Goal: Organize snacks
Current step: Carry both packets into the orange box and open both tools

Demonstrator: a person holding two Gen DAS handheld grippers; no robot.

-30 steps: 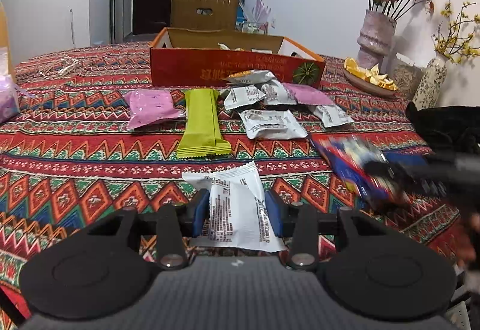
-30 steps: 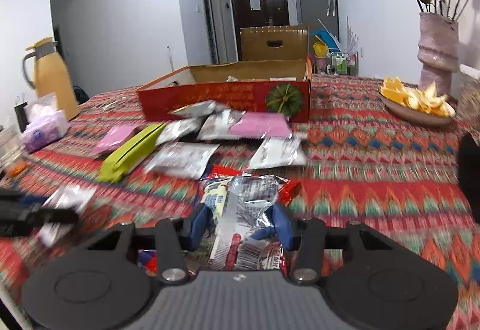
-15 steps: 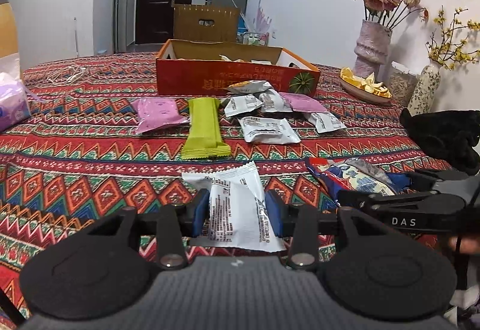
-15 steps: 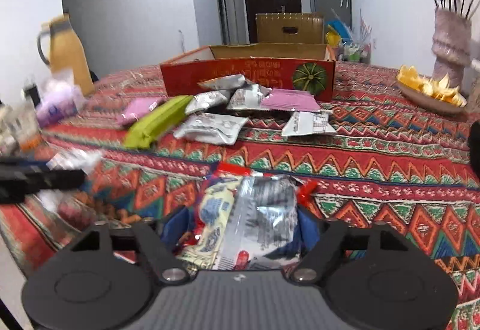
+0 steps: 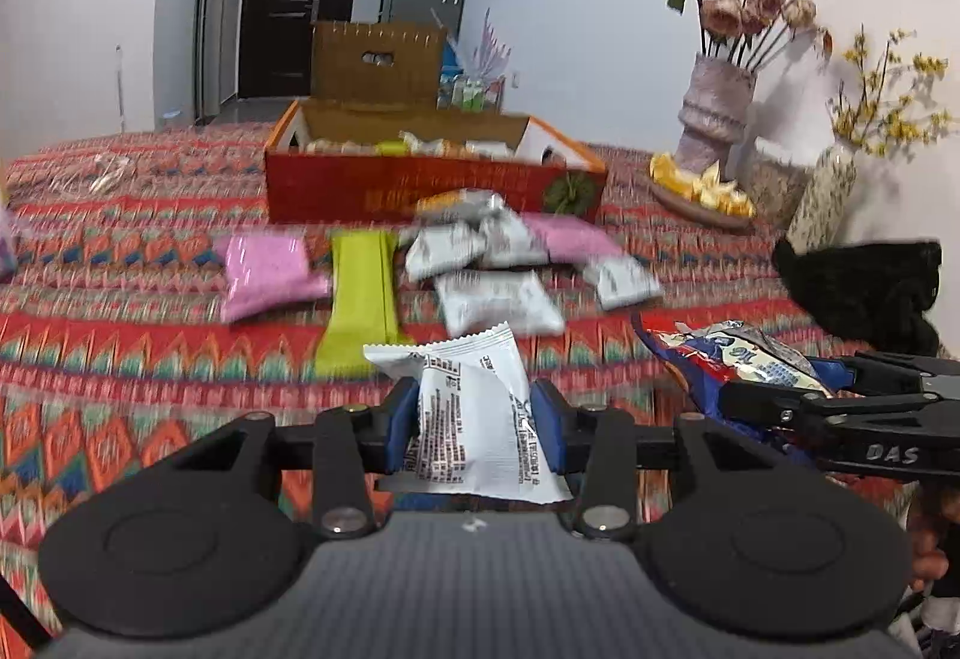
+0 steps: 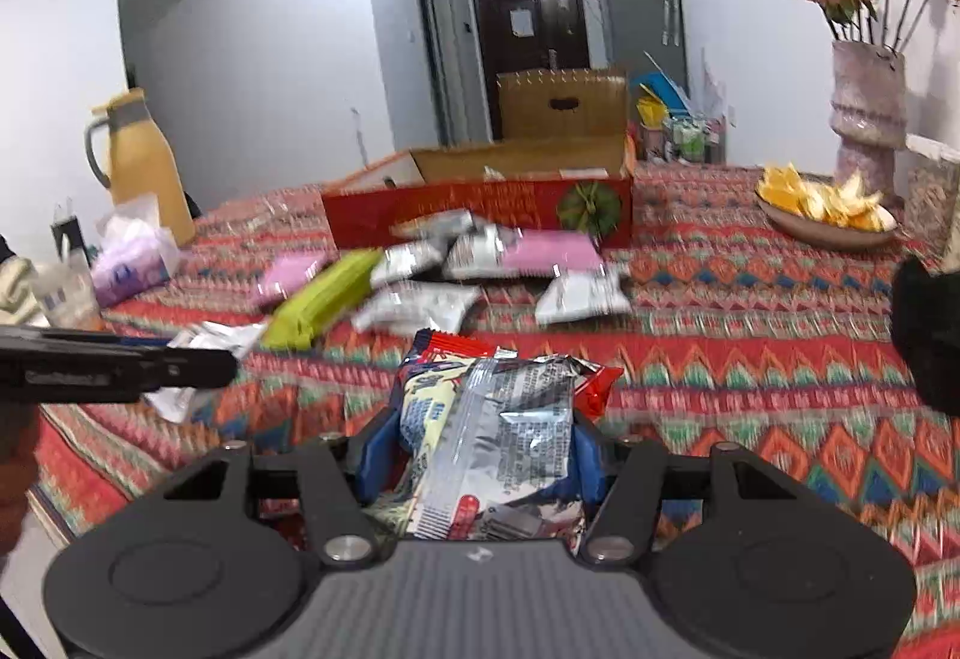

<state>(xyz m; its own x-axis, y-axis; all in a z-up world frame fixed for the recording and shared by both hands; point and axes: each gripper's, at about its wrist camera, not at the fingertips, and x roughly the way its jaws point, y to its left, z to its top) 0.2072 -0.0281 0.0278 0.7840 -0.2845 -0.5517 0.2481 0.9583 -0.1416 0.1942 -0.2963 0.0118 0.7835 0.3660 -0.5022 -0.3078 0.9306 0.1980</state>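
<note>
My left gripper [image 5: 474, 419] is shut on a white snack packet [image 5: 462, 359] and holds it above the patterned tablecloth. To its right, my right gripper [image 5: 828, 401] carries a red, blue and silver snack bag [image 5: 732, 353]. In the right wrist view that gripper [image 6: 483, 449] is shut on the bag [image 6: 498, 401], which bulges between the blue pads. An open red box [image 5: 420, 185] with snacks inside stands further back. Before it lie a green bar [image 5: 360, 299], a pink packet [image 5: 264, 275] and several silver packets [image 5: 492, 299].
A vase of dried flowers [image 5: 714, 119], a dish of orange peel [image 5: 702, 191] and a black cloth [image 5: 864, 287] sit at the right. A yellow jug [image 6: 144, 161] and a tissue pack [image 6: 132, 263] stand at the left edge of the table.
Both grippers have risen a little with their packets, so the box's inside shows. The right jaws stand wider around the bag than a second ago.
</note>
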